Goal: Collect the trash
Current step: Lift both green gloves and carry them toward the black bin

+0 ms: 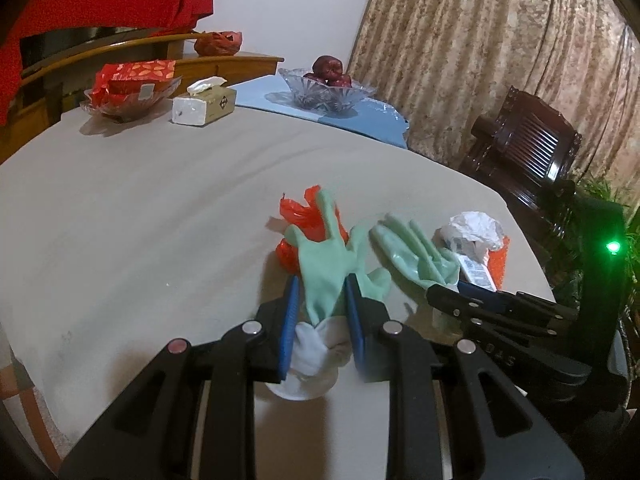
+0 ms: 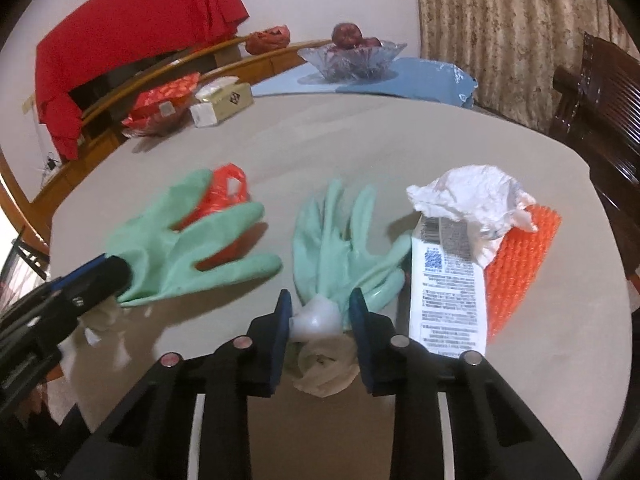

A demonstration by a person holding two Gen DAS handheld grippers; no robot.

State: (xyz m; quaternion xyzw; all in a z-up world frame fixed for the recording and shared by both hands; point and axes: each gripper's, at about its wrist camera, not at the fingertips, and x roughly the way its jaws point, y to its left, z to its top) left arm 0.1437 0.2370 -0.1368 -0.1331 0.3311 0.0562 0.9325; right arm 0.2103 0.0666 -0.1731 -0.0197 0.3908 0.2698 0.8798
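Two mint-green rubber gloves lie by a heap of trash on the beige table (image 1: 140, 208). My left gripper (image 1: 322, 280) is shut on the cuff of the left glove (image 1: 326, 256), which hangs over an orange plastic bag (image 1: 308, 216). In the right wrist view my right gripper (image 2: 320, 314) is shut on the bunched cuff of the right glove (image 2: 340, 248), whose fingers rest on the table. Just right of it lie a printed white carton (image 2: 448, 288), crumpled white paper (image 2: 472, 196) and orange mesh (image 2: 520, 264). The left gripper (image 2: 116, 274) shows there holding its glove (image 2: 192, 248).
At the table's far side stand a tissue box (image 1: 204, 104), a glass dish with a red packet (image 1: 128, 84) and a glass fruit bowl (image 1: 328, 88) on a blue cloth. A dark wooden chair (image 1: 528, 148) stands by the right edge, with curtains behind.
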